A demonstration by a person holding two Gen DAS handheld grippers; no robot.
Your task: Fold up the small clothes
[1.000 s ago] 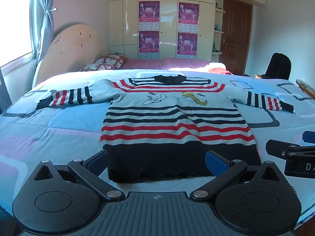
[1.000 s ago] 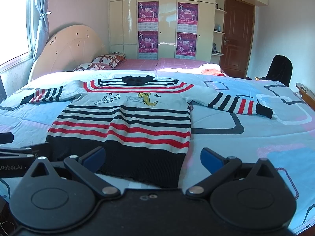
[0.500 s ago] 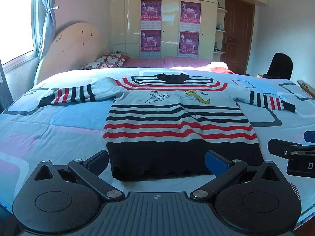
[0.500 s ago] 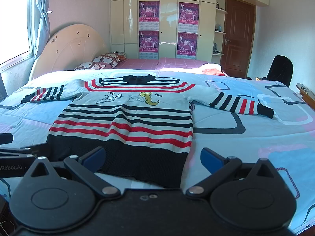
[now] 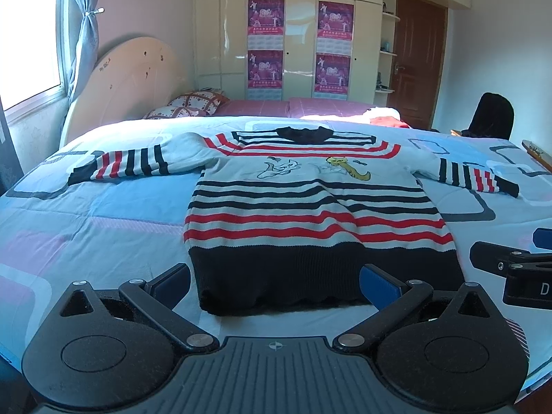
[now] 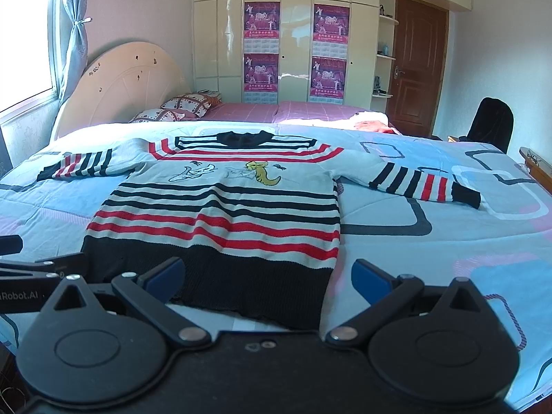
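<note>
Change since earlier frame: both of my tongs have eased slightly toward the sweater; the hem sits a little larger and lower in each wrist view. The sweater itself has not shifted.
Left tongs: released, jaws spread wide, grasping nothing. They hang just short of the near hem, centred on it, which I judge to be a lining-up position before any pinch.
Right tongs: released, jaws wide, empty. They face the near right corner of the hem, so each tool covers its own side of the garment.
Sweater: lies flat, front up, on the bedspread, collar far, black hem near. Both sleeves are spread straight out to left and right. Laid out this way, every edge is reachable for a first fold. No fold is made yet.
Sweater print: two cartoon figures on the chest, one white, one yellow; no wording legible.
Writing, tool bodies: "Robot.AI" reads on the left tool as seen from the right wrist view; a lone "D" shows on the right tool in the left wrist view.
Posters: four on the far wardrobe doors; text too small to read.
</note>
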